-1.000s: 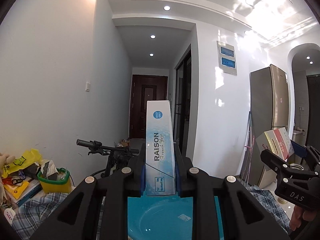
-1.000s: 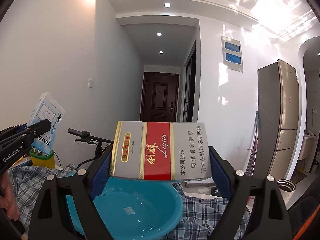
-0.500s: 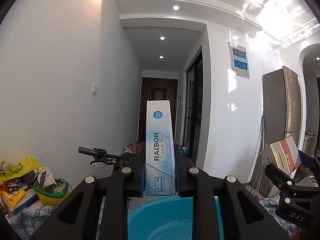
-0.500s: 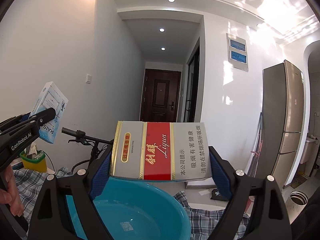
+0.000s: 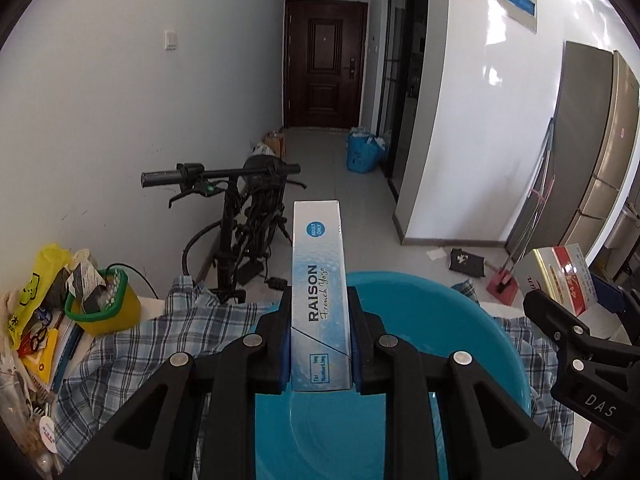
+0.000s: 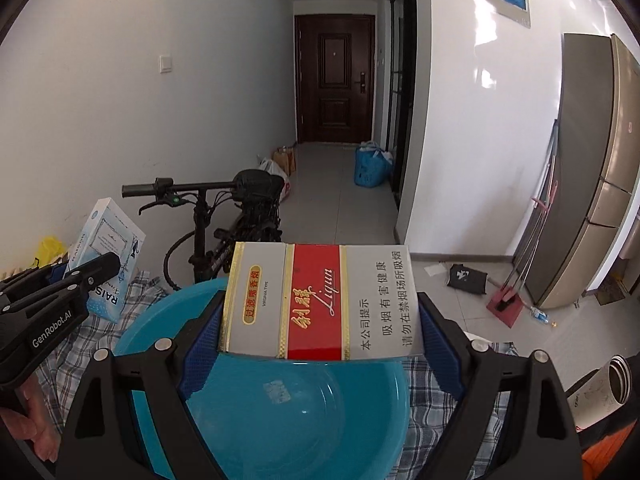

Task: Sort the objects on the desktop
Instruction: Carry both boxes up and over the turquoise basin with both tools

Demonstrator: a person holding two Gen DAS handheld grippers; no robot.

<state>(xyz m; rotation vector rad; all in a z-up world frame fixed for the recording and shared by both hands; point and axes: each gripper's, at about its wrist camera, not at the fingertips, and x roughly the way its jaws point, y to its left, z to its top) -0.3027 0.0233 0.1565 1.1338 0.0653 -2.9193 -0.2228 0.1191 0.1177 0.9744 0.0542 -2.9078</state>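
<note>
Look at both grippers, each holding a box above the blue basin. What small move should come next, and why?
Probably lower both boxes a little toward the blue basin and then let go. The left gripper clamps the pale blue box and the right gripper the red and silver box, both above the basin's hollow and not yet inside it.

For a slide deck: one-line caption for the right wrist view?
Right gripper clamps a red-and-silver cigarette box above a blue basin.
</note>
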